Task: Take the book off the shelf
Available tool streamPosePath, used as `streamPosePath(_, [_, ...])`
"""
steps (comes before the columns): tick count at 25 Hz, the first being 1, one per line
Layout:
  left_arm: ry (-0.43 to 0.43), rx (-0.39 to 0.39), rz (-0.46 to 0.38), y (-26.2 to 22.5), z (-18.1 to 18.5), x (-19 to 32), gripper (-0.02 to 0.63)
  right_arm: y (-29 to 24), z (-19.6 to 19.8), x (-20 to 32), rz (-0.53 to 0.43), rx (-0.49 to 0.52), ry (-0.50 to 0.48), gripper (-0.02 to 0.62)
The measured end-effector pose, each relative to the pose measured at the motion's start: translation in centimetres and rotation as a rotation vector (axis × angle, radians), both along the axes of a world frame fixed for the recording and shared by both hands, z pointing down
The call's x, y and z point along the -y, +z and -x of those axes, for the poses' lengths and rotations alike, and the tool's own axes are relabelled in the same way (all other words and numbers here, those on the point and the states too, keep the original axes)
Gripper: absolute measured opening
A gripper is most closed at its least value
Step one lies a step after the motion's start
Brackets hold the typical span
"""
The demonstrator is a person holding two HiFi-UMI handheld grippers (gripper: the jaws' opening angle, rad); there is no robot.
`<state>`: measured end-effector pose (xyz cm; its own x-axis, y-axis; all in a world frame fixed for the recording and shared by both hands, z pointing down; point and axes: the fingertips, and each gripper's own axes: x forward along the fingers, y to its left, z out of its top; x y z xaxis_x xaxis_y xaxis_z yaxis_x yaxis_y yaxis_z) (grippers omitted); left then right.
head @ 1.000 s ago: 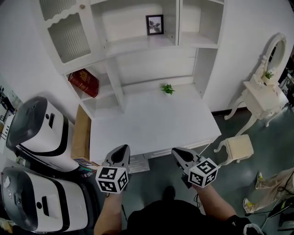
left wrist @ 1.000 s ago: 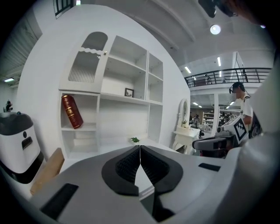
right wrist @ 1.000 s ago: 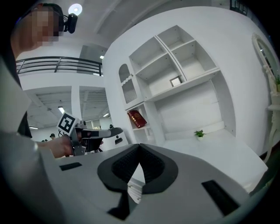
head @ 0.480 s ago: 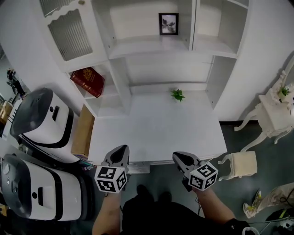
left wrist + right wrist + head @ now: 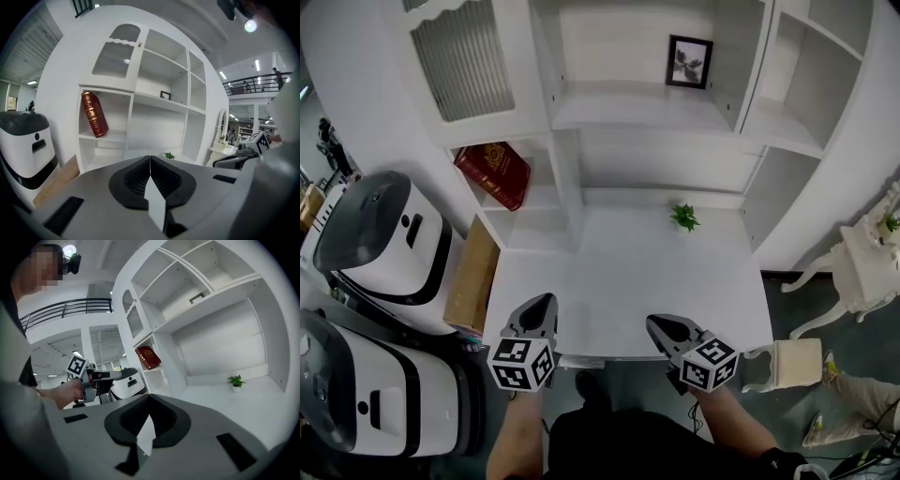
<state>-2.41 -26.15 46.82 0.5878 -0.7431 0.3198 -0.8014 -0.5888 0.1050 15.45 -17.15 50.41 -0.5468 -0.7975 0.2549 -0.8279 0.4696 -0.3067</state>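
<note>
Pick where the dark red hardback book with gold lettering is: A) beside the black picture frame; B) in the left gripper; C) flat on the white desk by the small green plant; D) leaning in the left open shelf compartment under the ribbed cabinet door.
D: the dark red hardback book stands tilted in that compartment, just below the ribbed cabinet door.

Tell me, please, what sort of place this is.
Probably a staged home room inside a large hall: a white desk-and-shelf unit holding a dark red hardback book, a white ornate dressing table, and a black mezzanine railing behind.
</note>
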Motion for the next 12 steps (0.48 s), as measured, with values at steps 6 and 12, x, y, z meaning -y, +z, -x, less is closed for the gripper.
streamPosePath(6, [-0.022, -0.021, -0.018, -0.9, 3.5, 7.0, 0.011, -1.1, 3.9, 8.0, -0.009, -0.032, -0.043, 0.015])
streamPosePath(12, [-0.09, -0.044, -0.01, -1.1, 9.7, 12.1, 0.011, -1.4, 10.9, 13.9, 0.003, -0.057, -0.148, 0.014])
